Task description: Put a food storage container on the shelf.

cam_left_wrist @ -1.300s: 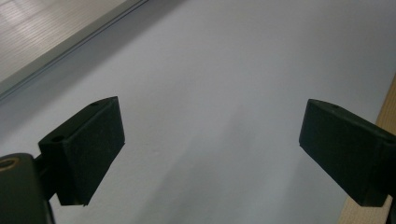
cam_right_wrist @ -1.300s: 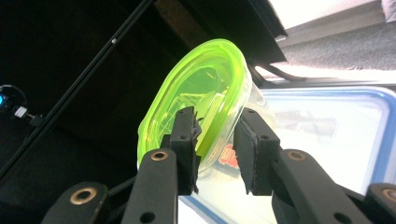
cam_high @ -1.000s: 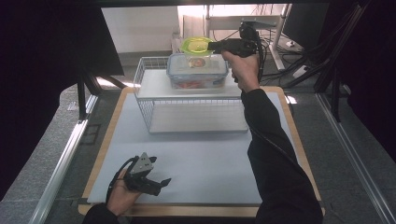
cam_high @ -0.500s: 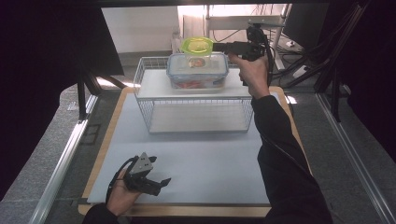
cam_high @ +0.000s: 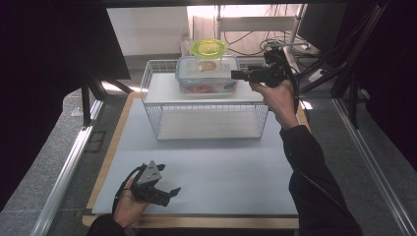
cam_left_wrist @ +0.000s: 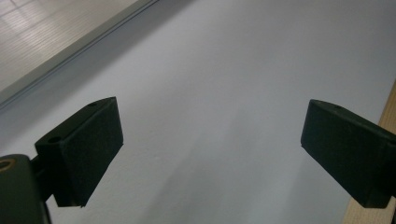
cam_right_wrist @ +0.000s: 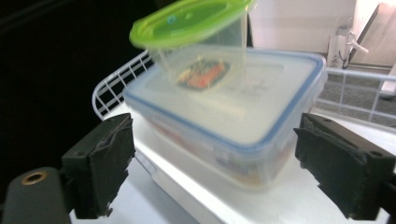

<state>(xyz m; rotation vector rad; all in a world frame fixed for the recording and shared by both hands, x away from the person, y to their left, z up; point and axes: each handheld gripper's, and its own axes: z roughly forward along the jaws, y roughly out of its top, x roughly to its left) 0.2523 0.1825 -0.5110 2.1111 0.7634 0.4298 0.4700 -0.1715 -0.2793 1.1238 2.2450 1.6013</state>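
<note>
Your right gripper [cam_high: 236, 74], jaws spread, faces the blue-rimmed box [cam_high: 207, 73], whose long axis seems to run left-right; your left gripper [cam_high: 167, 193] rests near, jaws spread.

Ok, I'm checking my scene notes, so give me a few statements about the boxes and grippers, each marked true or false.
1. The green-lidded tub stands on the blue-rimmed box. True.
2. The box sits on the rack's lower level. False: it is on the top shelf.
3. The right gripper is shut on the box. False: its jaws are open, either side of the box's near corner.
4. The left gripper is open above the table. True.
</note>
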